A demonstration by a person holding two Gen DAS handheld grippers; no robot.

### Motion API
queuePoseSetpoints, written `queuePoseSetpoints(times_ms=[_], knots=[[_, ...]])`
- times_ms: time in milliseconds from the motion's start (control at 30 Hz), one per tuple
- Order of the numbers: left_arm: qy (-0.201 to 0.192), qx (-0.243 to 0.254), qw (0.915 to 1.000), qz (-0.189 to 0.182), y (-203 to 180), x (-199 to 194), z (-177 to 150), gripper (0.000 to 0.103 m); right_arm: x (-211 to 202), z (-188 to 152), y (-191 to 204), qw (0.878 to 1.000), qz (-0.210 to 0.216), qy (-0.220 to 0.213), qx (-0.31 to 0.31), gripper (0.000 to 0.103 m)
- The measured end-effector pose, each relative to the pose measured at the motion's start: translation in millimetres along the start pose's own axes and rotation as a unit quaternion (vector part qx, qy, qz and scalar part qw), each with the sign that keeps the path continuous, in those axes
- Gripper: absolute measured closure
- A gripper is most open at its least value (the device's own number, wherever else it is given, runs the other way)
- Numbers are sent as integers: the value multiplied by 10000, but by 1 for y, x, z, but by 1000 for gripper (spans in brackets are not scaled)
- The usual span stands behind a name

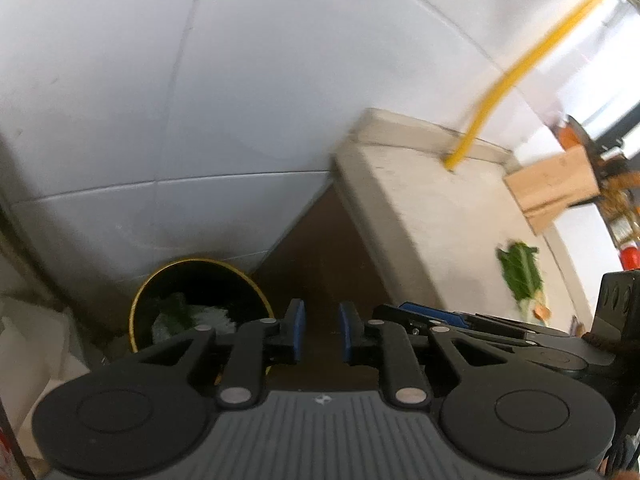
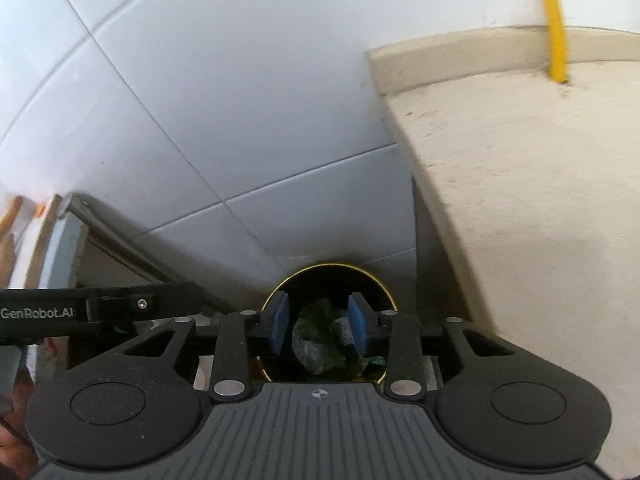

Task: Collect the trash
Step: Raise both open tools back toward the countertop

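tiled wall [image 2: 200,120] | bin [image 2: 384,288] with trash [image 2: 316,340] below right gripper [image 2: 319,326] | parted, empty

White wall tiles [image 2: 224,112] fill the view ahead of the tongs; a beige counter [image 2: 532,184] lies right of them, a yellow pipe [image 2: 554,20] rising from its far edge.

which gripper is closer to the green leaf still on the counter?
Right. In the left wrist view the right gripper reaches in just below the green leaf on the counter; the left gripper sits further off, beside the bin.
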State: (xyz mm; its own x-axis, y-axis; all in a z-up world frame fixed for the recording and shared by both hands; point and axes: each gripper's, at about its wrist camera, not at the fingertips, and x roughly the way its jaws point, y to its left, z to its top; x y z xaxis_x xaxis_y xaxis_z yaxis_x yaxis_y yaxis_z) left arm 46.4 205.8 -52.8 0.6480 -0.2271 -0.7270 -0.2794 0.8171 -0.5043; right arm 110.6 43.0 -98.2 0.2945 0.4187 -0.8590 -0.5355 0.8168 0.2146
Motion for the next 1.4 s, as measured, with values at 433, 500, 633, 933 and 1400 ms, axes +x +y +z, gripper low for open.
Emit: queuePoseSetpoints(times_ms=[433,500,633,933,1400], knots=[[-360,1368,9892,-382,-100,-9,-10,77,-102,-26,-32,9921,-707,-1014,213,44],[-407,1602,9854,-403,-116,-8,-13,74,-122,-34,-41,9883,-903,-1205,253,42],[-404,1913,9792,-538,-146,-1,-18,67,-155,-47,-64,9790,-1246,-1551,446,36],[-355,2516,9632,-874,-223,29,-35,46,-208,-82,-129,9561,-2009,-1903,965,28],[-152,2808,9581,-551,-299,124,-27,41,-249,-130,-210,9389,-2231,-2011,1679,27]])
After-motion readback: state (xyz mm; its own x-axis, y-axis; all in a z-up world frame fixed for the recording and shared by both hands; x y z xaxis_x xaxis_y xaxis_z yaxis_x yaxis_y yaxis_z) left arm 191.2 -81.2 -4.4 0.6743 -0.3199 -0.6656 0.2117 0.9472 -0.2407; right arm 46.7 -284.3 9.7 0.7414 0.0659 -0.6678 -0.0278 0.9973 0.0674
